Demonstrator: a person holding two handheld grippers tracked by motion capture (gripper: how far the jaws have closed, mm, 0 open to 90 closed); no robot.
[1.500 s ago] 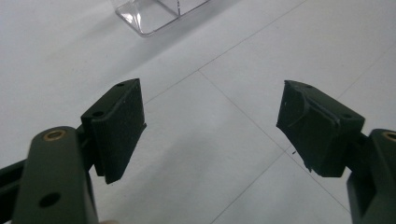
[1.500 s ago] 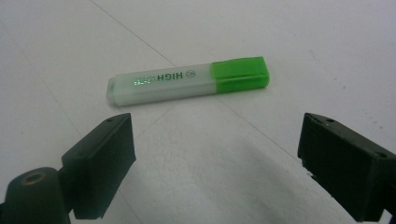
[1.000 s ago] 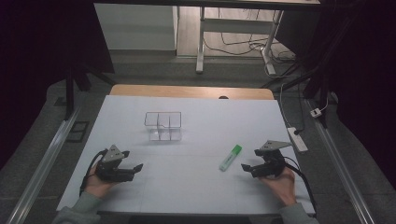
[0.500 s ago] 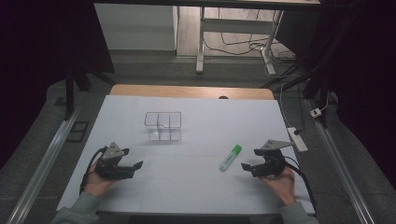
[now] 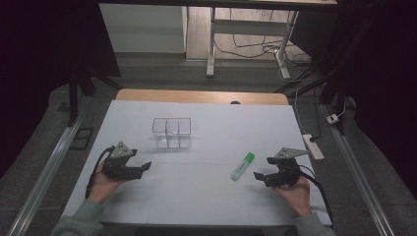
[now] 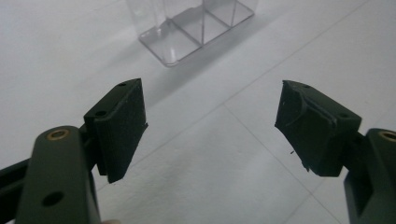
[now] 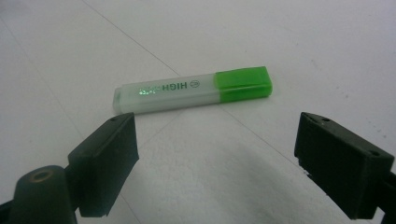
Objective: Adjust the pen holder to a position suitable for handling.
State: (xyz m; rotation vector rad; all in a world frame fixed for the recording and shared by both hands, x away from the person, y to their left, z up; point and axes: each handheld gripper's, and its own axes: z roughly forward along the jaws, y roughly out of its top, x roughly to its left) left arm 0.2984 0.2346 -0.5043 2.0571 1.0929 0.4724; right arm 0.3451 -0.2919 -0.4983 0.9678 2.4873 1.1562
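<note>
A green-capped highlighter [image 5: 242, 166] [image 7: 191, 89] lies flat on the white table [image 5: 206, 196], right of centre. My right gripper [image 5: 257, 176] [image 7: 215, 154] rests just to its right, open, jaws pointing at it with nothing between them. A clear plastic organiser with several compartments [image 5: 171, 132] [image 6: 187, 25] stands at the middle of the table. At the left, my left gripper [image 5: 145, 167] [image 6: 210, 126] sits low and open, empty, pointing toward the organiser from its near left.
A white power strip [image 5: 313, 146] lies off the table's right edge. Past the wooden far edge [image 5: 196, 96], desk legs and cables stand on the floor. Metal rails [image 5: 44, 177] run along both sides of the table.
</note>
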